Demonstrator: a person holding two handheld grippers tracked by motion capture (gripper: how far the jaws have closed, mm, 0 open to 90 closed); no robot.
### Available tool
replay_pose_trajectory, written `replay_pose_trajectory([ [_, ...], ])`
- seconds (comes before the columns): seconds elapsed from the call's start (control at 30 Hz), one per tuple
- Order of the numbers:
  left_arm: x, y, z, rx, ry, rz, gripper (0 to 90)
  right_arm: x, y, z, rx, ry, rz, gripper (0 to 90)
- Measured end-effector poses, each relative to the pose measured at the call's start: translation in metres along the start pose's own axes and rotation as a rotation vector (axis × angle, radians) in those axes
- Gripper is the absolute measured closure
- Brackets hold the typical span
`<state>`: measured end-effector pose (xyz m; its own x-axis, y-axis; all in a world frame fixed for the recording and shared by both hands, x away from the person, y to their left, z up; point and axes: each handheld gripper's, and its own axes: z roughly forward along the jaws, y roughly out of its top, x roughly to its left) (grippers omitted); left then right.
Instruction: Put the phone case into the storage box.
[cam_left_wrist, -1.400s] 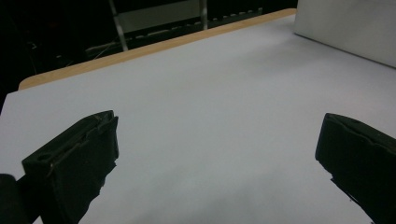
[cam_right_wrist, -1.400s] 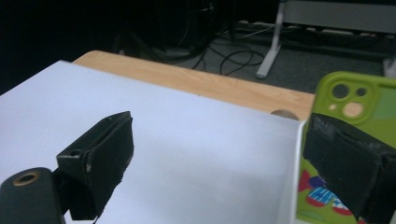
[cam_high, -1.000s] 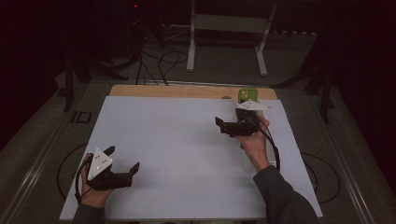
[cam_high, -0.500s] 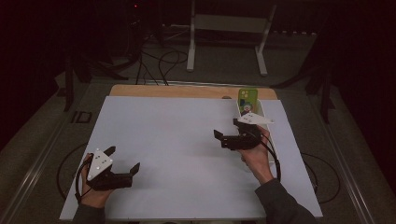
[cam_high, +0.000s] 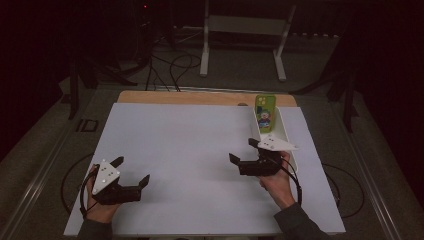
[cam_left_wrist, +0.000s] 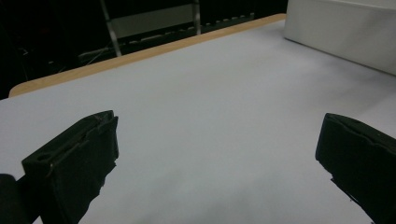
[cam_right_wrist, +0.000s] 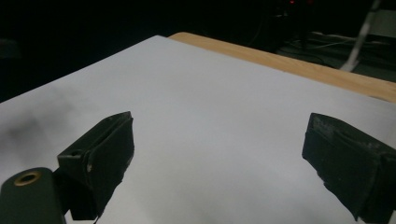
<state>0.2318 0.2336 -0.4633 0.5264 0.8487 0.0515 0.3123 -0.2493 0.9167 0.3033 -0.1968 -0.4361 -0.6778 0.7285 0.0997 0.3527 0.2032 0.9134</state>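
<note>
A green package (cam_high: 265, 112) with a cartoon picture stands upright at the far end of a narrow white tray (cam_high: 287, 135) at the table's right. My right gripper (cam_high: 243, 151) hovers just left of the tray's near end, open and holding nothing; its jaws point left over the white sheet. In the right gripper view the right gripper (cam_right_wrist: 219, 154) spreads wide above bare white surface. My left gripper (cam_high: 131, 171) rests at the front left, open and holding nothing. In the left gripper view the left gripper (cam_left_wrist: 219, 154) faces the white tray's wall (cam_left_wrist: 345, 32) far off.
A white sheet (cam_high: 190, 150) covers the wooden table (cam_high: 200, 97), whose bare edge shows at the back. Beyond the table are a metal stand (cam_high: 240, 30), cables on the floor (cam_high: 170, 65) and dark surroundings.
My right gripper has drawn back from the green package toward the near side and slightly left, open all the while. The left gripper has stayed in place.
</note>
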Motion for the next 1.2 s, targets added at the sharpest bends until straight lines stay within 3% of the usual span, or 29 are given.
replay_pose_trajectory([
  [0.1, 0.0, -0.001, -0.001, -0.004, 0.0, 0.003, 0.0, 0.003, -0.007, -0.004, -0.015, 0.006, -0.013, 8.8],
  [0.33, -0.002, -0.002, -0.002, -0.012, -0.015, 0.011, 0.0, 0.012, -0.017, -0.012, 0.011, 0.013, -0.054, 8.8],
  [0.47, -0.002, -0.003, -0.003, -0.016, -0.018, 0.008, 0.0, 0.018, -0.024, -0.015, -0.02, 0.021, -0.084, 9.5],
  [0.7, -0.001, -0.006, -0.004, -0.014, -0.029, 0.009, 0.0, 0.013, -0.042, -0.021, -0.008, 0.023, -0.052, 9.5],
  [1.03, -0.001, -0.01, -0.004, -0.022, -0.049, 0.007, 0.0, 0.005, -0.048, -0.035, -0.076, 0.004, -0.046, 9.4],
  [1.2, -0.002, -0.01, -0.001, -0.022, -0.056, 0.01, 0.0, 0.001, -0.054, -0.043, -0.112, -0.029, -0.067, 9.5],
])
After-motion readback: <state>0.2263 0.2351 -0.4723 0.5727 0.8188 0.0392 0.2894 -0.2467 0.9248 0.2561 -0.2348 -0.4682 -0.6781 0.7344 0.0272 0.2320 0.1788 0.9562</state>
